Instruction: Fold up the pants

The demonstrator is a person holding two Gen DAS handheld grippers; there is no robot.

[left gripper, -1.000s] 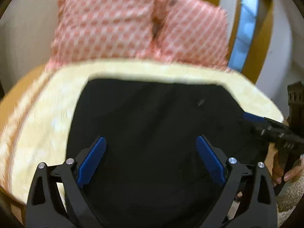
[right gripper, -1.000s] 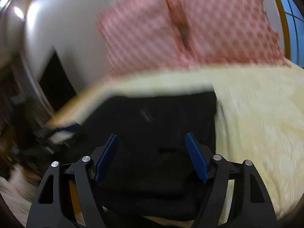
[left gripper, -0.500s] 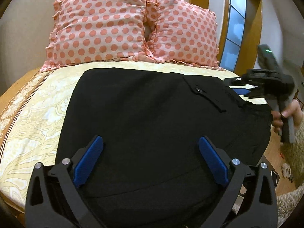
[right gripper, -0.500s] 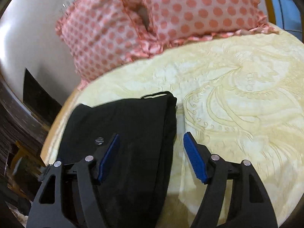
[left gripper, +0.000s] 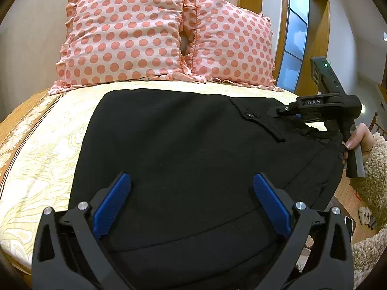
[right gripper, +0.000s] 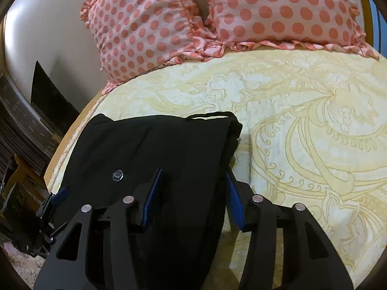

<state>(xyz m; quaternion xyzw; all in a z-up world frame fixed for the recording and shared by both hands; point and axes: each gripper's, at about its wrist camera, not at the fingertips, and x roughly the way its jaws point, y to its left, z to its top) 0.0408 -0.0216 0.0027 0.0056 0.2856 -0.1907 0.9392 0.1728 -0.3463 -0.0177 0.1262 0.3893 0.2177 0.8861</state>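
Yellow patterned bedding covers the bed (right gripper: 314, 125), and two pink polka-dot pillows (left gripper: 125, 36) lean against the wall at its head. From my left wrist camera I see the black pants (left gripper: 183, 149) spread flat across the near part of the bed, with a button and pocket flap showing toward the right side of the view. My left gripper (left gripper: 191, 203) hangs over the near edge of the fabric with its jaws spread wide, holding nothing; the blue pads (left gripper: 112, 203) sit well apart with cloth visible between them. At the far right of that view I can see my right gripper (left gripper: 300, 116) at the waistband end of the pants, with the hand (left gripper: 360, 140) wrapped around its grip. Through the right wrist camera, the right gripper (right gripper: 193, 198) has its jaws partly closed, bracketing the thick folded edge of the pants, one pad lying on top of the fabric and the other beside its edge next to the bedding. I cannot tell whether the pads actually pinch the cloth. A metal button (right gripper: 117, 175) shows just left of the jaws.
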